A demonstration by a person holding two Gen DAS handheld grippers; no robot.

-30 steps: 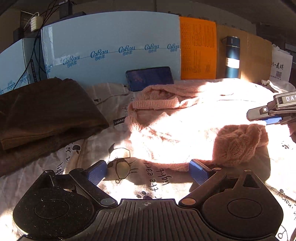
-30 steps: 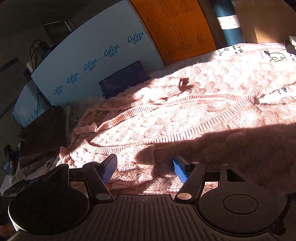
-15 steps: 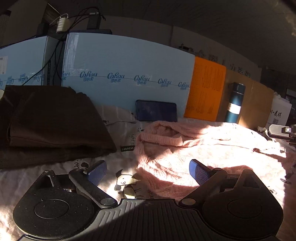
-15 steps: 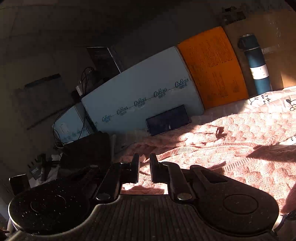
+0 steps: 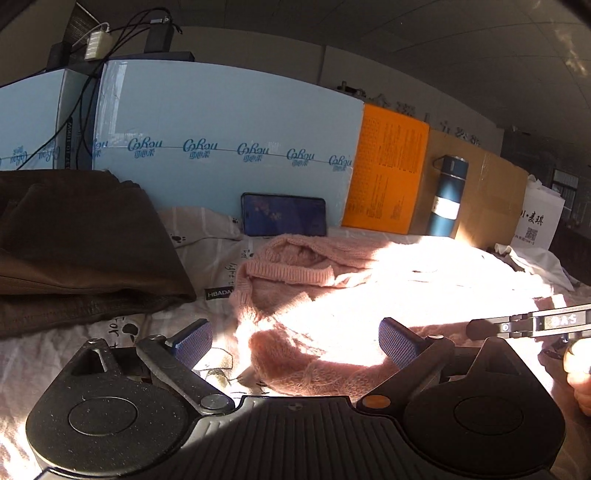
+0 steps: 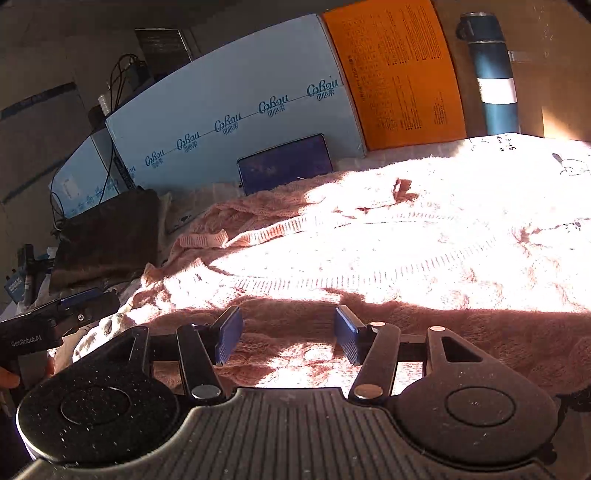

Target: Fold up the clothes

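Two tongs stand apart, empty: right tongs (image 6: 288, 334), just reopened, hang over the pink sweater's (image 6: 369, 243) shaded near hem; left tongs (image 5: 295, 341) at its corner.

The right hand-held gripper (image 6: 288, 334) is reopened from a shut position, jaws apart over the pink sweater (image 6: 369, 251), nothing gripped.

A phone (image 5: 283, 214) leans against a pale blue box (image 5: 229, 147). Right of it stand an orange box (image 5: 386, 170), a blue flask (image 5: 447, 195) and a white bag (image 5: 539, 218). Cables (image 5: 122, 29) trail above.
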